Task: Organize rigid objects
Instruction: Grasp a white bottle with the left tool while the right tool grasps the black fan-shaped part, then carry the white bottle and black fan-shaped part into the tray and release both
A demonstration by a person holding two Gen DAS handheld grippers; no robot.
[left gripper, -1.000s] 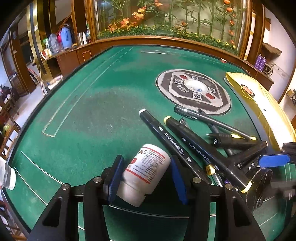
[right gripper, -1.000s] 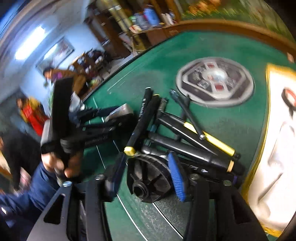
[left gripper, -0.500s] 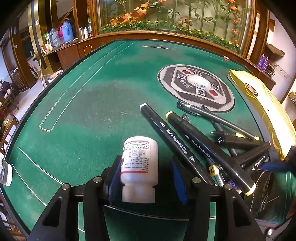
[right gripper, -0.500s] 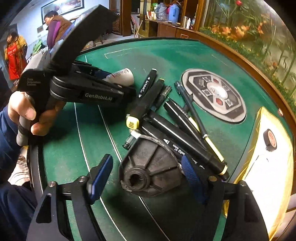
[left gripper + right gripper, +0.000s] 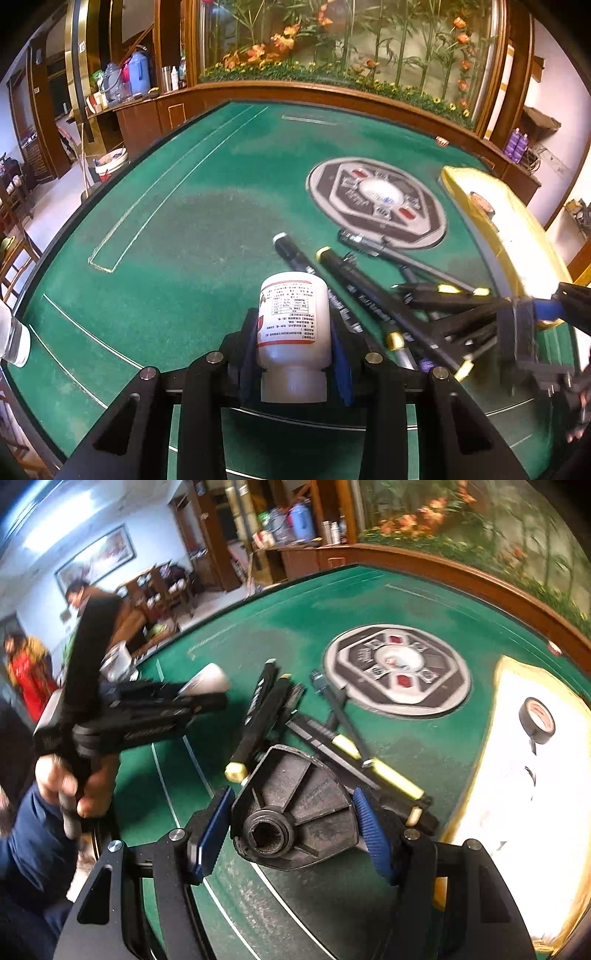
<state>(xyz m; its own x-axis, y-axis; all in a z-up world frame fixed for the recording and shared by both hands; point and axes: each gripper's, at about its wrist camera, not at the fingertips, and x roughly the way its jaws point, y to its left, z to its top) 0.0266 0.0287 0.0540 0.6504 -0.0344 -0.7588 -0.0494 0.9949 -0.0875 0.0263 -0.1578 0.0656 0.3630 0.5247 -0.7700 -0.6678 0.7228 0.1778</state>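
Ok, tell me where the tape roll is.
Right wrist view, far right: the tape roll lies on the yellow-edged sheet, right of the round emblem.

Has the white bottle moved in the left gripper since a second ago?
Yes. The white bottle lay tilted between open pads; now it points straight along the left gripper, clamped, raised off the green table.

Pretty fancy room tbh. Top of the left wrist view is a big glass display [image 5: 351, 40] full of bamboo and orange flowers, framed in dark wood. Upper left has a wooden counter [image 5: 125, 107] cluttered with jugs and bottles. In the right wrist view, upper left, a white wall with a framed painting [image 5: 96, 557] and bright ceiling light [image 5: 55, 531].
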